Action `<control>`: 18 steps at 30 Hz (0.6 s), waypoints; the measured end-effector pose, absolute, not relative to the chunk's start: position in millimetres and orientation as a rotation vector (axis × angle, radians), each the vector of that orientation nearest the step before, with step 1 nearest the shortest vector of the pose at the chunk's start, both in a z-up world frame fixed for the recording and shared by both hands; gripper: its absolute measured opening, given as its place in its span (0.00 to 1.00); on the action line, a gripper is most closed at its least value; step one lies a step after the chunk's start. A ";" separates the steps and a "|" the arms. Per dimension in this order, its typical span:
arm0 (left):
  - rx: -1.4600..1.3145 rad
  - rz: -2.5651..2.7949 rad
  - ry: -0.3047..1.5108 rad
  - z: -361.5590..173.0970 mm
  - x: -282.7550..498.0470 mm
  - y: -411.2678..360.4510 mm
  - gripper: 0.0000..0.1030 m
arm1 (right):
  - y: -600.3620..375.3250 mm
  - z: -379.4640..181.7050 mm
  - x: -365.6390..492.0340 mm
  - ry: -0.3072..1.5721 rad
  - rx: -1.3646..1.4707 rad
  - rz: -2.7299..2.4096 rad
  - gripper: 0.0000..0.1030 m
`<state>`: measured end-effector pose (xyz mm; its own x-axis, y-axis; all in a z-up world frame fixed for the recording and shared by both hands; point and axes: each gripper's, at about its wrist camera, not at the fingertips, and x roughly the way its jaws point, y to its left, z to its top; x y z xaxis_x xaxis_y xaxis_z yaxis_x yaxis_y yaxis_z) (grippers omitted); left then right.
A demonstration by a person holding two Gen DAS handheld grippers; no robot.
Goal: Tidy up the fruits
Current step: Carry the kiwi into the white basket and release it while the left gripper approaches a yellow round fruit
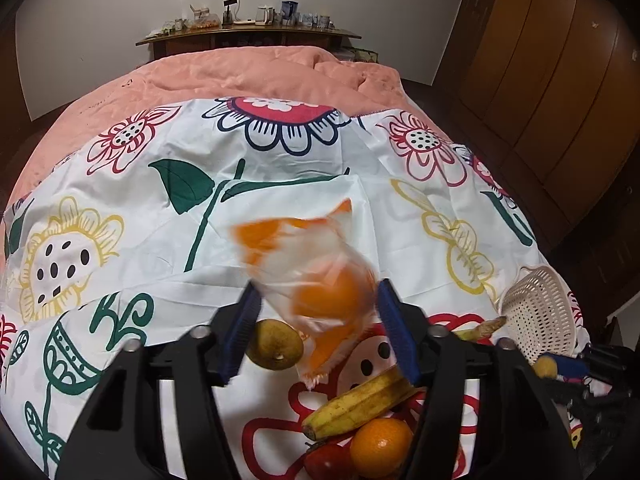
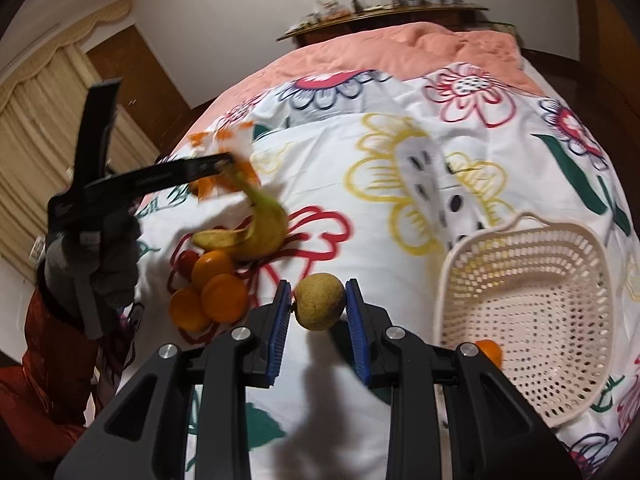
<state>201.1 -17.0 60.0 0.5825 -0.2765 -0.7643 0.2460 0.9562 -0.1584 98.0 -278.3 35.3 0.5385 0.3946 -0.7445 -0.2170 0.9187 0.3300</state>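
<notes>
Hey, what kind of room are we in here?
Most likely a bedroom: the fruit lies on a bed with a floral sheet over a pink quilt, a cluttered wooden headboard shelf behind it, and wooden wardrobe doors alongside.

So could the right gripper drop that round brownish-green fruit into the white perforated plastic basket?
Probably yes: the right gripper grips the fruit, and the basket lies open just beside, nothing between.
</notes>
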 end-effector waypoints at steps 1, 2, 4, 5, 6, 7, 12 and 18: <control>-0.038 -0.306 0.889 63.3 199.3 -17.6 0.51 | -283.4 35.9 97.9 0.932 0.216 0.353 0.27; -0.038 -0.309 0.877 67.2 197.3 -18.4 0.51 | -287.9 36.0 97.9 0.929 0.223 0.340 0.27; -0.033 -0.320 0.857 73.9 193.8 -21.3 0.51 | -300.9 36.0 96.4 0.922 0.240 0.306 0.27; -0.030 -0.325 0.849 76.7 192.4 -22.7 0.51 | -306.6 35.6 96.4 0.920 0.249 0.290 0.27; -0.028 -0.326 0.846 78.3 191.7 -23.4 0.51 | -314.8 34.7 95.9 0.918 0.263 0.268 0.27; -0.027 -0.325 0.844 78.9 192.1 -23.9 0.51 | -320.4 34.0 95.6 0.917 0.272 0.254 0.27; -0.049 -0.289 0.871 70.2 200.8 -18.3 0.54 | -348.3 26.8 93.8 0.921 0.310 0.153 0.27; -0.083 -0.233 0.898 56.1 212.9 -2.8 0.74 | -379.2 3.8 98.2 0.961 0.370 0.046 0.28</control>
<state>212.9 -2.8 56.1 0.5996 -0.2352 -0.7650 0.1656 0.9716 -0.1689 98.2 -379.2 3.8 0.5765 0.2011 -0.7919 0.1240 0.9365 0.3281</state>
